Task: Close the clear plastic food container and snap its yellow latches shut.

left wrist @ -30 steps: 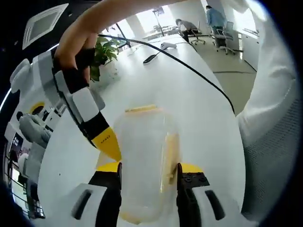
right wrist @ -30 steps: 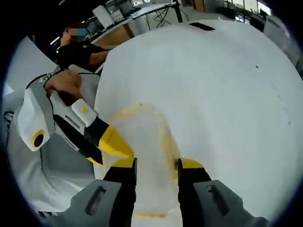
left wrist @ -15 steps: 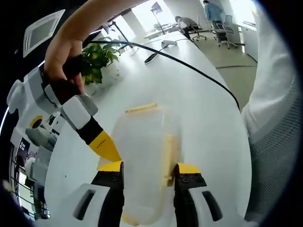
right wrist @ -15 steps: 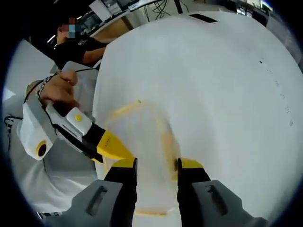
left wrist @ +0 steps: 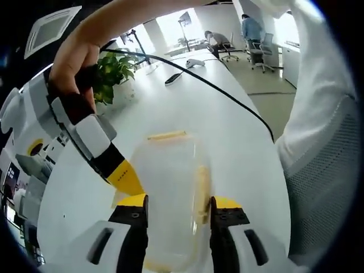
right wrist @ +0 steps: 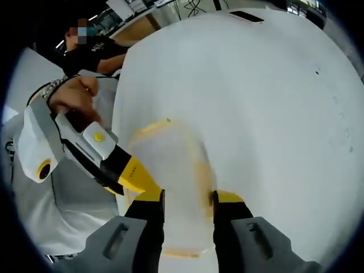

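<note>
The clear plastic container [left wrist: 170, 182] lies on the white table [left wrist: 244, 148] with its lid on. Yellow latches show at its far end [left wrist: 166, 135] and along its right side [left wrist: 201, 193]. My left gripper [left wrist: 177, 207] has its jaws against both long sides of the container. The right gripper's yellow tip [left wrist: 126, 177] touches the container's left edge. In the right gripper view the container [right wrist: 170, 165] sits between the jaws of my right gripper [right wrist: 187, 199], a yellow latch [right wrist: 205, 170] by the right jaw. The left gripper [right wrist: 138, 177] reaches in from the left.
A potted plant [left wrist: 111, 74], a black cable [left wrist: 227, 85] and a small black device [left wrist: 173, 78] lie further back on the table. A white sleeve [left wrist: 318, 142] fills the right. A seated person [right wrist: 91, 54] is beyond the table [right wrist: 273, 102].
Both views have shifted slightly with the hands. The container stays between both pairs of jaws, and the jaw gaps look the same.
</note>
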